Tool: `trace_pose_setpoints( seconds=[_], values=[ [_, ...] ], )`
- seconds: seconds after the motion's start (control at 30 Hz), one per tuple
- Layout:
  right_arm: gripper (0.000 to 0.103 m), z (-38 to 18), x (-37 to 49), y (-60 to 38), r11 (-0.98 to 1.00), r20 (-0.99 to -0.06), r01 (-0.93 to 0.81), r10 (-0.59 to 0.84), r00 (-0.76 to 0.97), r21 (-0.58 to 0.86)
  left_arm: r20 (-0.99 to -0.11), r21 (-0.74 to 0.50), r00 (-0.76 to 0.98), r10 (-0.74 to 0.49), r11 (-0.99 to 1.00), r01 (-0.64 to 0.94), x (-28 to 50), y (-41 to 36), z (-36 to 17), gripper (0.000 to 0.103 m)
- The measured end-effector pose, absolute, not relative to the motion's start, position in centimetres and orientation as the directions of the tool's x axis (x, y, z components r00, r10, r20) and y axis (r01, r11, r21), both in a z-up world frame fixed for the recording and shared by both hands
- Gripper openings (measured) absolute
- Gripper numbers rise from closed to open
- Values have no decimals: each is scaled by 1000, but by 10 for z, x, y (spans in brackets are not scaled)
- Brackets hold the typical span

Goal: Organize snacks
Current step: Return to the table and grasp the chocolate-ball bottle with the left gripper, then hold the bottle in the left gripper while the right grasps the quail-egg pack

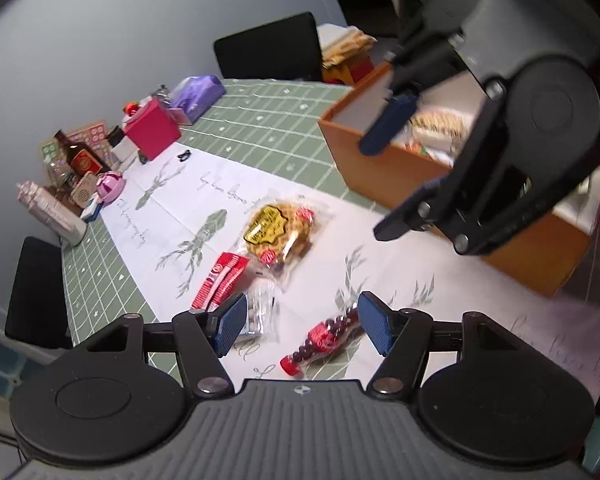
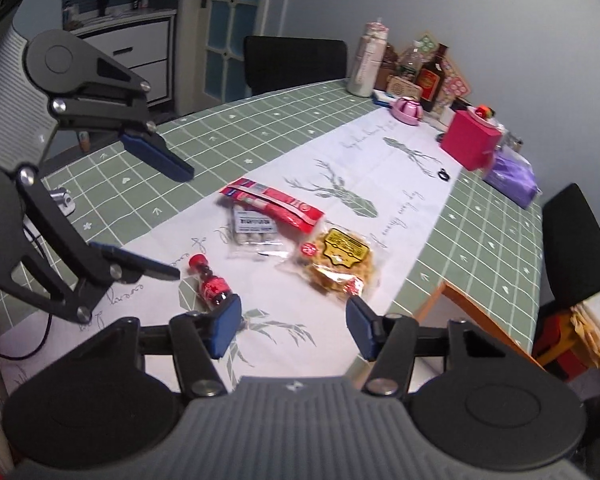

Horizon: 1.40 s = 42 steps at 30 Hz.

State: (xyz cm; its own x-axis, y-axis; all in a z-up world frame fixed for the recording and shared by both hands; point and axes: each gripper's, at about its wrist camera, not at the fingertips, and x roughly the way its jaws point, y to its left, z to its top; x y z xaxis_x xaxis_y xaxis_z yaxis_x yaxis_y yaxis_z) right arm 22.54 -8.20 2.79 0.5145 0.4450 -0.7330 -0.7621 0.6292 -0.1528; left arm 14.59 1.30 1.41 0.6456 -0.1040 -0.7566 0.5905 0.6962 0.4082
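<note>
Several snacks lie on the white table runner. A clear bag of waffle cookies with a yellow label [image 1: 278,232] [image 2: 340,258] lies in the middle. A red flat packet [image 1: 220,274] [image 2: 280,202] lies partly over a clear pack of pale round sweets [image 1: 260,312] [image 2: 254,232]. A small cola-bottle-shaped candy pack [image 1: 324,338] [image 2: 210,284] lies nearest. My left gripper [image 1: 302,328] [image 2: 176,224] is open and empty, just above the bottle pack. My right gripper [image 2: 292,322] [image 1: 374,190] is open and empty, near the orange box.
An orange cardboard box [image 1: 400,172] holding snack packs stands at the table's right side. Bottles, a pink box [image 1: 152,128] [image 2: 470,142], a purple pouch [image 1: 198,94] and small items crowd the far edge by the wall. Black chairs [image 1: 268,46] [image 2: 576,244] stand around the table.
</note>
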Motion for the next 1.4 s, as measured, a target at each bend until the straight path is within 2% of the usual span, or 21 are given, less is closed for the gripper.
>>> trace_pose_setpoints(
  seconds=[0.1, 0.17, 0.2, 0.53, 0.67, 0.8, 1.07, 1.17, 1.23, 1.4],
  values=[
    [57, 18, 232, -68, 599, -761, -784, 430, 486, -163, -786, 416, 611, -92, 652, 634, 151, 15, -7, 74],
    [57, 12, 236, -60, 585, -770, -789, 412, 487, -186, -809, 430, 586, -44, 635, 641, 158, 13, -22, 64],
    [57, 9, 239, -57, 581, -776, -790, 402, 486, -194, -816, 436, 578, -25, 630, 643, 160, 13, -29, 62],
    [57, -21, 277, -49, 622, -843, -770, 332, 424, -143, -868, 366, 493, -56, 599, 713, 188, 7, -69, 61],
    [57, -26, 287, -50, 631, -851, -764, 324, 414, -131, -890, 319, 452, -59, 627, 710, 202, 9, -80, 51],
    [59, -28, 295, -50, 640, -856, -761, 329, 399, -108, -896, 293, 439, -63, 660, 692, 210, 10, -83, 45],
    [59, -30, 305, -39, 647, -855, -759, 354, 380, -70, -921, 167, 384, -67, 823, 543, 229, 27, -81, 41],
    [59, -32, 305, -33, 641, -856, -765, 358, 374, -67, -933, 118, 355, -63, 877, 465, 232, 39, -87, 35],
    [59, -34, 305, -31, 640, -856, -766, 359, 371, -63, -931, 85, 356, -79, 903, 422, 230, 48, -86, 34],
    [59, -35, 307, -20, 627, -855, -778, 375, 359, -52, -927, 67, 372, -53, 951, 303, 224, 75, -76, 34]
  ],
)
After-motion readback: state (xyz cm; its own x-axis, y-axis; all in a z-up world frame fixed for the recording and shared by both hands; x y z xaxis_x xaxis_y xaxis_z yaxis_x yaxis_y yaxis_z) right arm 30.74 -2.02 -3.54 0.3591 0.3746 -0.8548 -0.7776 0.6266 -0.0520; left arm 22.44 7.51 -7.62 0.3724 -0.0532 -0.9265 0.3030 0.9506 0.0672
